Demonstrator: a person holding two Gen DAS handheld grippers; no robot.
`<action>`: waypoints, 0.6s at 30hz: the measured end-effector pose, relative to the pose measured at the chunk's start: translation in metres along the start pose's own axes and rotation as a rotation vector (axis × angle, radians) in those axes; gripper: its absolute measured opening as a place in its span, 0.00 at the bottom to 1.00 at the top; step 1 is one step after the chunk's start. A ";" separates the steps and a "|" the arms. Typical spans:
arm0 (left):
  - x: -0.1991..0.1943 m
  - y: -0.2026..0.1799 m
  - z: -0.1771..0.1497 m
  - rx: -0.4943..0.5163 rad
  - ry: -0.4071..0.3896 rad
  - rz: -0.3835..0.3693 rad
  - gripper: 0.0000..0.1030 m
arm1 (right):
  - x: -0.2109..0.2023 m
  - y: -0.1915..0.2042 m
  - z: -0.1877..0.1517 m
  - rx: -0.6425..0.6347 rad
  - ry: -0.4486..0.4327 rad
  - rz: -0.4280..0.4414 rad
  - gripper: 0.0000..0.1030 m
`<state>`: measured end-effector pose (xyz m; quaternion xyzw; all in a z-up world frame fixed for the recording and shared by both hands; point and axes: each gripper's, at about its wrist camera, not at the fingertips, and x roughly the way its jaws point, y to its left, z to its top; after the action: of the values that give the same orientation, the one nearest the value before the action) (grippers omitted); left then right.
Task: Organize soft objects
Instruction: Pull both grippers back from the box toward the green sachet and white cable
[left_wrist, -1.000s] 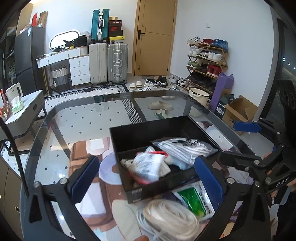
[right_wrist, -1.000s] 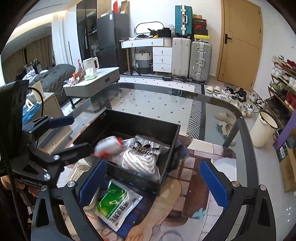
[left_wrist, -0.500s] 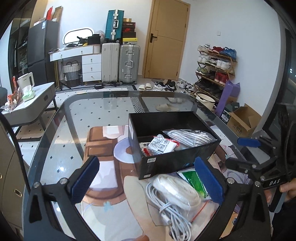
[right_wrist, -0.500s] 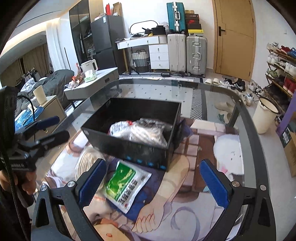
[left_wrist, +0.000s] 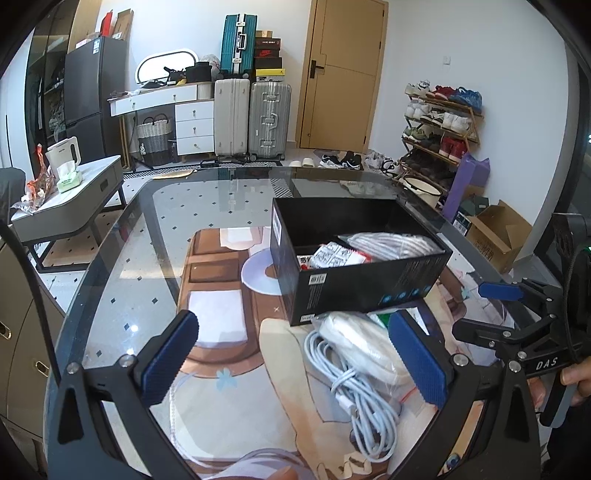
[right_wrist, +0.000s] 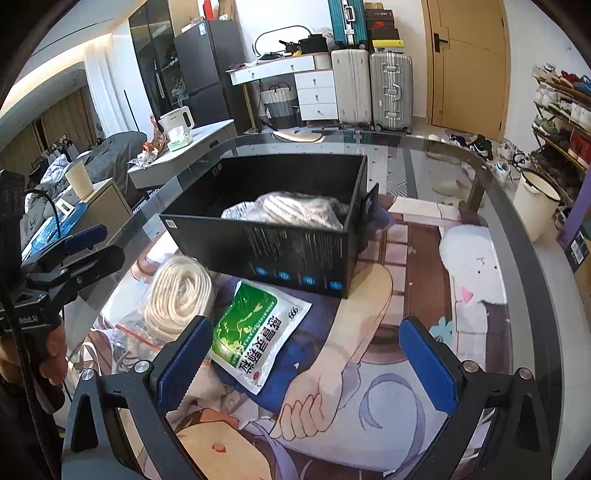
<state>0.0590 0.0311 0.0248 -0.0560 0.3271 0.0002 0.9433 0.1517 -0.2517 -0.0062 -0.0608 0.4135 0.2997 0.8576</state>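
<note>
A black box (left_wrist: 369, 291) stands on a glass table; it also shows in the right wrist view (right_wrist: 288, 254). Inside lie a bagged white striped item (left_wrist: 388, 242) and a red-and-white packet (left_wrist: 332, 256). In front of the box lie a bagged coil of white rope (right_wrist: 177, 295), a green-and-white packet (right_wrist: 255, 325) and a white cable bundle (left_wrist: 354, 391). My left gripper (left_wrist: 295, 365) is open and empty, near the cable. My right gripper (right_wrist: 306, 365) is open and empty, just right of the green packet.
A printed anime mat (right_wrist: 369, 332) covers the table under the box. The table's dark curved rim (left_wrist: 110, 240) runs around it. A grey side table (left_wrist: 70, 206), suitcases (left_wrist: 251, 118) and a shoe rack (left_wrist: 439, 125) stand beyond.
Both grippers have pulled back from the box toward me. The red-and-white packet, held over the box a second ago, now lies inside it. Both grippers stay open.
</note>
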 end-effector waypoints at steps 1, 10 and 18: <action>0.000 0.001 -0.001 -0.002 0.001 0.003 1.00 | 0.002 0.000 -0.001 0.003 0.005 0.000 0.99; -0.003 -0.002 -0.011 0.007 0.017 0.005 1.00 | 0.014 0.005 -0.004 0.019 0.027 0.017 0.99; 0.003 -0.003 -0.020 0.028 0.036 0.007 1.00 | 0.034 0.007 0.000 0.053 0.057 0.012 0.99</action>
<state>0.0488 0.0261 0.0076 -0.0417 0.3440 -0.0023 0.9381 0.1639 -0.2303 -0.0302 -0.0443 0.4460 0.2920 0.8449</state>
